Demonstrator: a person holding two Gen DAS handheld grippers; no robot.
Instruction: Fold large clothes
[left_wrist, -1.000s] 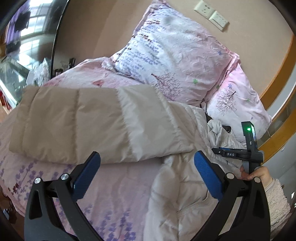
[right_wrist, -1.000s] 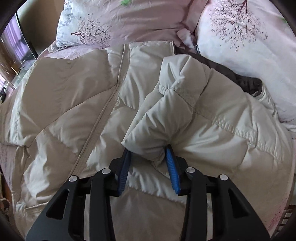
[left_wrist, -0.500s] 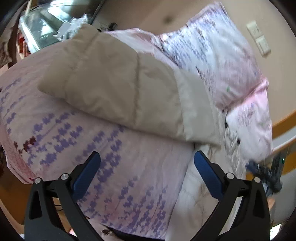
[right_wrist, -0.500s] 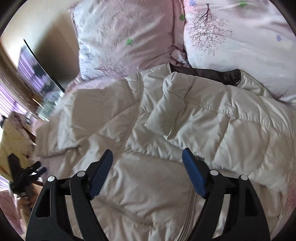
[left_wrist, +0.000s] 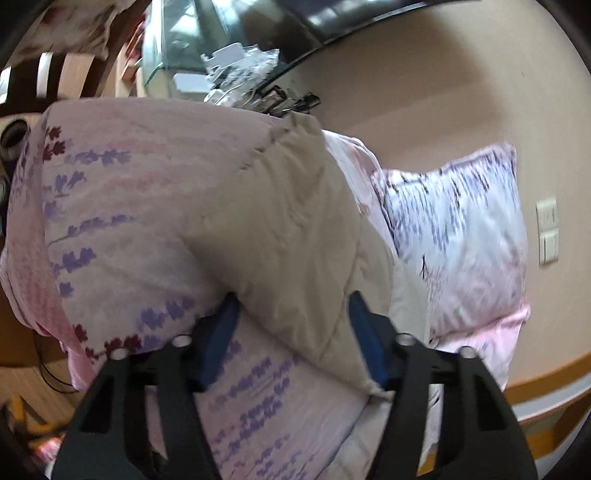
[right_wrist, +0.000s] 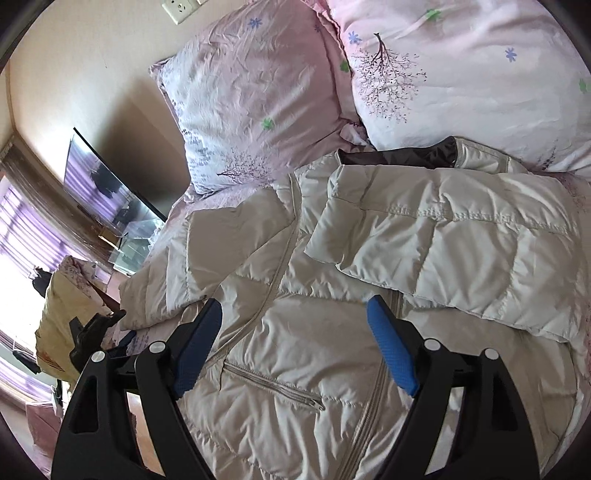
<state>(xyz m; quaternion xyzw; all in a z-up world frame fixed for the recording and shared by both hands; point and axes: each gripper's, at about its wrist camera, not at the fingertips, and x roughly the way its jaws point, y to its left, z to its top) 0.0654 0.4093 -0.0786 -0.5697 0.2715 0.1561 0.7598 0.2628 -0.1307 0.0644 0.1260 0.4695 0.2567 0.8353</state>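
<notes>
Two black-framed grippers with blue ribbed pads are working over one cream quilted puffer jacket (right_wrist: 332, 295) that is lying spread across a pink bedsheet printed with purple flower sprigs (left_wrist: 110, 221).

Right wrist view: the jacket is lying front-up, its shiny, crinkled shell stitched into puffy horizontal panels. A pale zipper is running down the middle, and a slanted zipped pocket (right_wrist: 273, 387) is sitting low on one panel. One padded sleeve (right_wrist: 443, 254) is lying folded across the chest, its cuff end toward the middle. A dark brown lining (right_wrist: 399, 155) is showing at the collar, which is lying against two rumpled pink pillows printed with bare trees and small flowers (right_wrist: 258, 103). The right gripper (right_wrist: 295, 347) is hovering above the jacket with its jaws standing wide and nothing between them. The left gripper is showing as a dark shape at the far left edge, beside the other sleeve's end.

Left wrist view, blurred by motion: the left gripper (left_wrist: 291, 332) is closing its jaws around the matte beige quilted sleeve (left_wrist: 288, 221), which is running between the blue pads and stretching away over the sheet. Whether the pads are already pressing the fabric cannot be told. A white wall switch plate (left_wrist: 547, 230) is showing on the beige wall beyond the pillow.
</notes>
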